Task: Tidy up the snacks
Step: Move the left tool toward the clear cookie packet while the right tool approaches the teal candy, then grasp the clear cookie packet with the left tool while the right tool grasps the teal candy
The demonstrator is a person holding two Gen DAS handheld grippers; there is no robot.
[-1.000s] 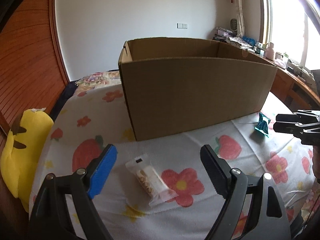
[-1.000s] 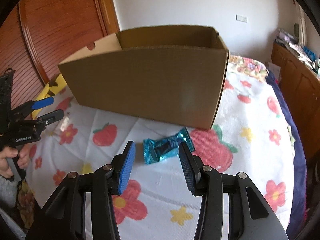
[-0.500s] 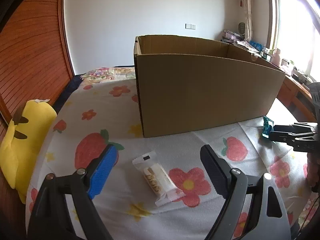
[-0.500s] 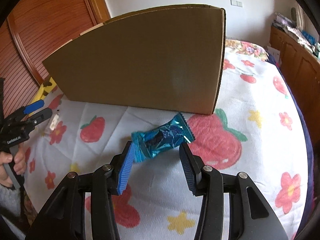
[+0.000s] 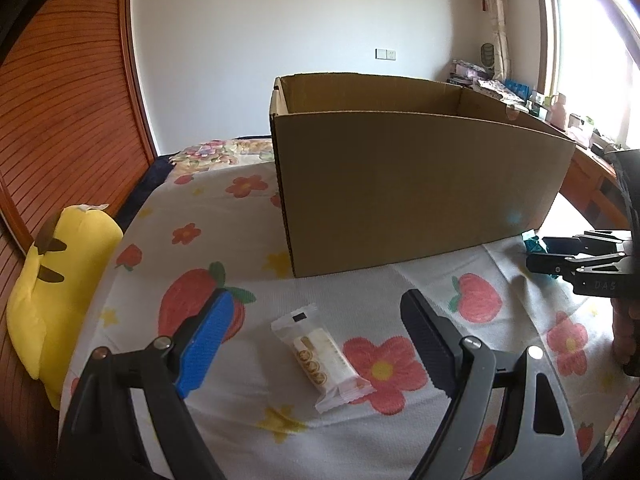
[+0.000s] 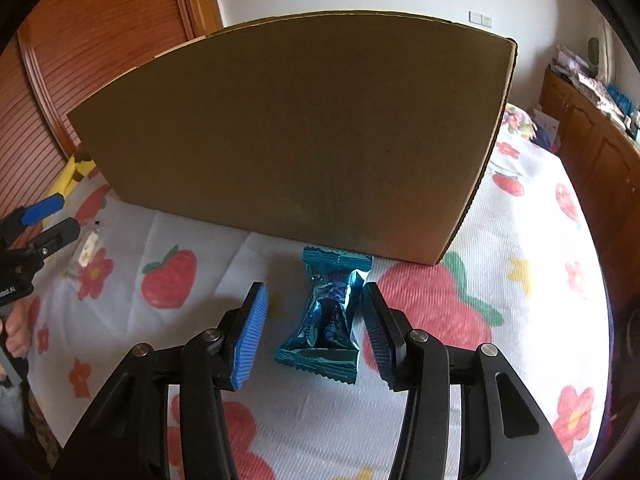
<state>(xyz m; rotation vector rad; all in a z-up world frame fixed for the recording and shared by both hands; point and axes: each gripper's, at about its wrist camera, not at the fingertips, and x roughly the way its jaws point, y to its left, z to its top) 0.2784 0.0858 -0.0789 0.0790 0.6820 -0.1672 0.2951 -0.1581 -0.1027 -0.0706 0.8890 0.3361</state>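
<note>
Blue snack packet [image 6: 330, 316] lay on the bedspread [image 6: 460, 360] between the right gripper's [image 6: 316, 332] part-open jaws, unpinched, cardboard box [image 6: 296, 144] at 12 o'clock. White snack packet [image 5: 322, 358] lay between the left gripper's [image 5: 316, 340] wide-open jaws, untouched.

The left gripper [image 5: 316, 344] points forward and downward with its jaws spread wide, nothing gripped. The right gripper [image 6: 314, 330] also angles downward, jaws partly apart, pads clear of contact. A hand [image 6: 16, 334] grips the left gripper's handle.
</note>
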